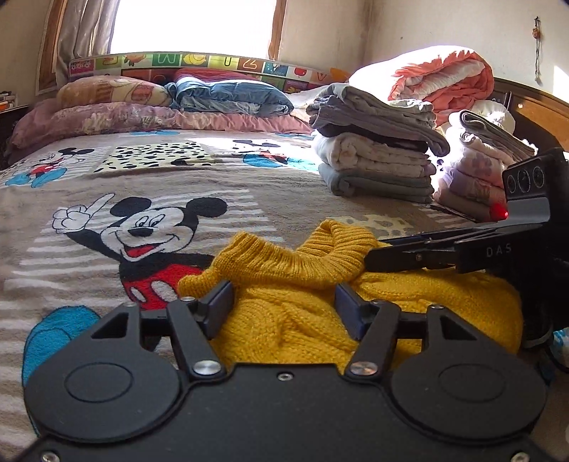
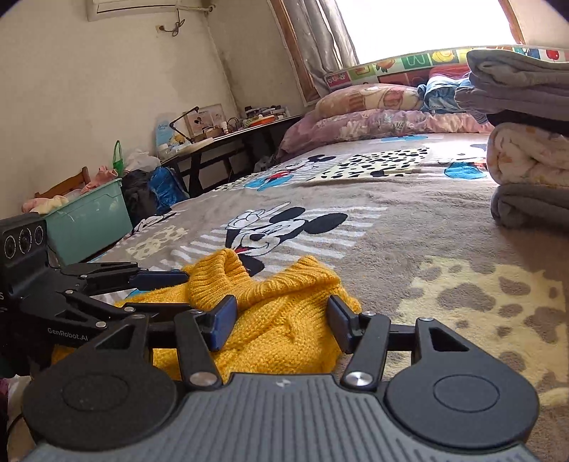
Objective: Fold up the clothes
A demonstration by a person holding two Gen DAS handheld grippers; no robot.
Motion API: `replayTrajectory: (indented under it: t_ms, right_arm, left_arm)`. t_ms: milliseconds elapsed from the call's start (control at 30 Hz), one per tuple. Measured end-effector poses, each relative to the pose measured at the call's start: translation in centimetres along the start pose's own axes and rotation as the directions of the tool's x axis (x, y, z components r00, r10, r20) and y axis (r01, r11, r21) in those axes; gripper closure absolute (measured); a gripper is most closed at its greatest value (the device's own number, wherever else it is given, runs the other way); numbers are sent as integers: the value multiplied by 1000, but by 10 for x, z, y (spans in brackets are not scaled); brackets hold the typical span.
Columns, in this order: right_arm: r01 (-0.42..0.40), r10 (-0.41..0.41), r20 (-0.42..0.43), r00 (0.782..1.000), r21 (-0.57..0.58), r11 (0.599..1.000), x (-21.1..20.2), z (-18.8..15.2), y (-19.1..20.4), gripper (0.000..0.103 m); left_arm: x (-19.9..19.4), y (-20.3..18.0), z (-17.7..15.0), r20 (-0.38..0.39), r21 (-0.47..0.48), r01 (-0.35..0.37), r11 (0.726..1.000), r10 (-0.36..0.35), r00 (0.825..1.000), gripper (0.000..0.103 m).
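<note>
**Two hand-held grippers over a yellow knitted sweater on a bed**

Nearest in the left wrist view, the left gripper [image 1: 284,302] stands with its jaws apart; the yellow sweater [image 1: 298,295] fills the gap between the blue pads [image 1: 222,305], which do not visibly press on the knit. In the right wrist view, the right gripper [image 2: 279,325] shows the same arrangement: jaws parted, the sweater's [image 2: 281,312] bunched fabric lying between them and against the pads, without a clear pinch. No earlier view is supplied, so only this spacing is recorded.

The sweater lies crumpled on the near part of the bedspread [image 1: 89,284], its ribbed collar raised toward the far side. Each gripper appears in the other's view, resting on the garment's opposite end: the right one at the right edge of the left view [image 1: 409,256], the left one at the left edge of the right view [image 2: 156,284].

Just beyond the collar, a cartoon mouse figure [image 1: 149,234] is printed on the grey bedspread. Farther right stand two stacks of folded clothes [image 1: 377,149], well apart from the sweater, with a rolled orange-and-white quilt [image 1: 444,78] behind them. Pillows [image 1: 113,106] line the head of the bed below a bright window [image 1: 192,25]. Beside the bed, in the right wrist view, are a teal bin [image 2: 92,220] and a cluttered desk [image 2: 220,138].
</note>
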State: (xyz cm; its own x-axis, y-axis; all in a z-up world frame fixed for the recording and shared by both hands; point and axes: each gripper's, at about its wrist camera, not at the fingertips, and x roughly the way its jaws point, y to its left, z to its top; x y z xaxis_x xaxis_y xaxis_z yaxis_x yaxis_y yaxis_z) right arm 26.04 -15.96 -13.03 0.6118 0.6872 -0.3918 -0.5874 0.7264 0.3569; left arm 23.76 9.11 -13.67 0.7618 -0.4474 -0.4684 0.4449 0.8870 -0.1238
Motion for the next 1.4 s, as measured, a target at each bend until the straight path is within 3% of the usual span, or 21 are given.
replayTrajectory:
  t_ms: [200,333,400,533,667,767,867,933,1100,1267,1400]
  right_arm:
    - [4,-3,-23,1000,21,1000,3,-3,-1,46]
    - [24,-24,14,1000,34,999,-11,0,3,46]
    - [56,-60,56,997,72,996,-23,4,1,46]
    - [76,-89,69,994,166,983,-47,0,1,44]
    - [37,-50,57,997,209,977,-62,-1,8,37]
    - [19,-33,48,998,269,963,-66,-4,8,31]
    - [-13,-3,40,999,411,912,-66,-14,-3,26]
    - [-27,21,16,1000,490,871,-60,-22,-11,25]
    - [-55,87,-21,996,626,778,-40,-43,-22,20]
    - [-83,110,-3,994,634,769,-29,-44,-26,21]
    - [-91,112,4,994,605,791,-17,-43,-21,27]
  left_arm:
    - [-3,-9,-1,7,48,-30,998,29,1000,42]
    - [-21,-21,3,80,72,-77,994,71,994,40]
    - [-36,-21,6,124,19,-75,997,72,990,40]
    - [-63,-11,9,178,-179,-45,983,77,981,38]
    - [-76,0,2,126,-392,-25,920,80,989,34]
    - [-82,11,-8,89,-549,-1,836,60,994,31]
    - [-82,19,-21,49,-675,18,737,20,999,29]
    - [-77,20,-28,23,-720,27,694,-14,1000,29]
    - [-56,22,-35,-10,-777,23,630,-50,999,28]
    - [-41,23,-31,-5,-792,31,609,-57,998,28]
    - [-39,21,-32,-1,-803,25,596,-43,999,30]
